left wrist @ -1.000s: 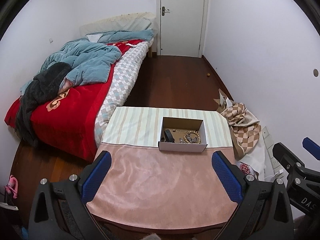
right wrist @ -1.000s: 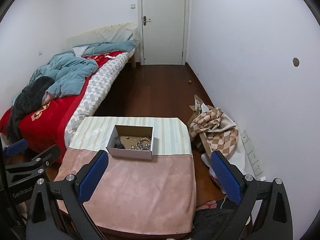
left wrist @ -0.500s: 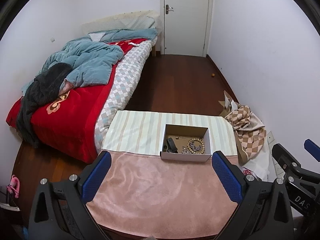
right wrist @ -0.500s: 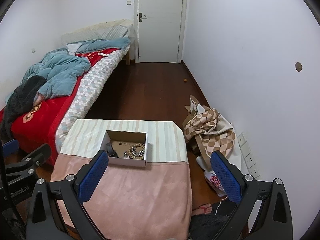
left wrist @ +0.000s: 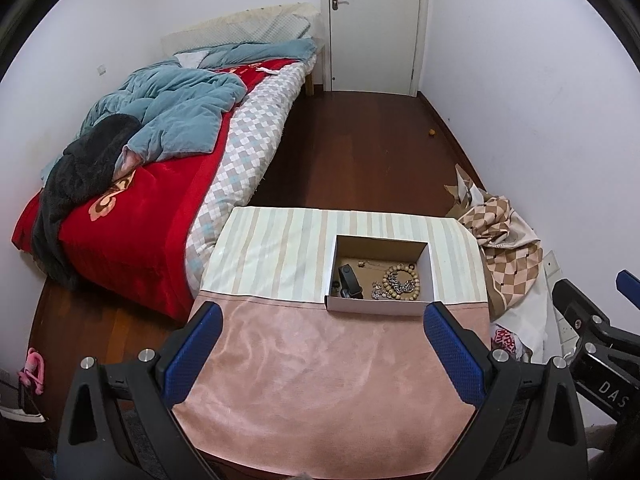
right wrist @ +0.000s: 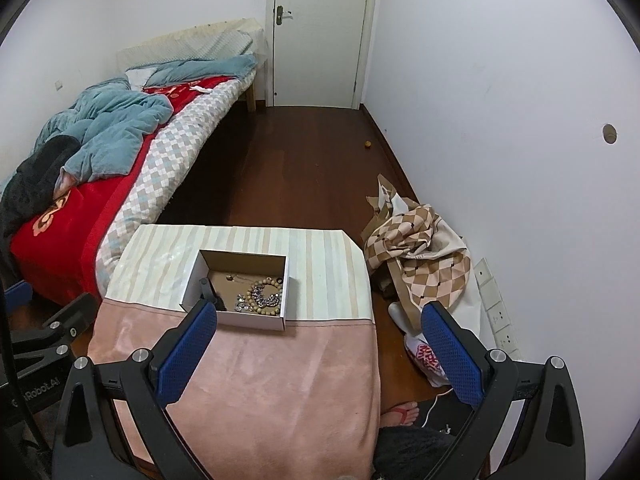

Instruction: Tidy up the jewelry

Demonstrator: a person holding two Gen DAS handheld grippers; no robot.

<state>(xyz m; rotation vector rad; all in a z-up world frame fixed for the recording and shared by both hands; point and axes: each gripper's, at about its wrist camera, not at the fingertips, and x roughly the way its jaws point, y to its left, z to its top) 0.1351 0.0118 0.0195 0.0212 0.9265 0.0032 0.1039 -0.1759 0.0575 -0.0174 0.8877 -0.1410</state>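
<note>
Both tools are hovering above the near, pink-covered end of the desk. The left tool is gaping wide, holding nothing; the right tool is likewise spread wide and gripping nothing. The white cardboard box is sitting where the striped cloth meets the pink one. Inside it are lying a wooden bead bracelet, a tangle of what is possibly silver chain, and a black item. The bed is standing just left of the desk.
</note>
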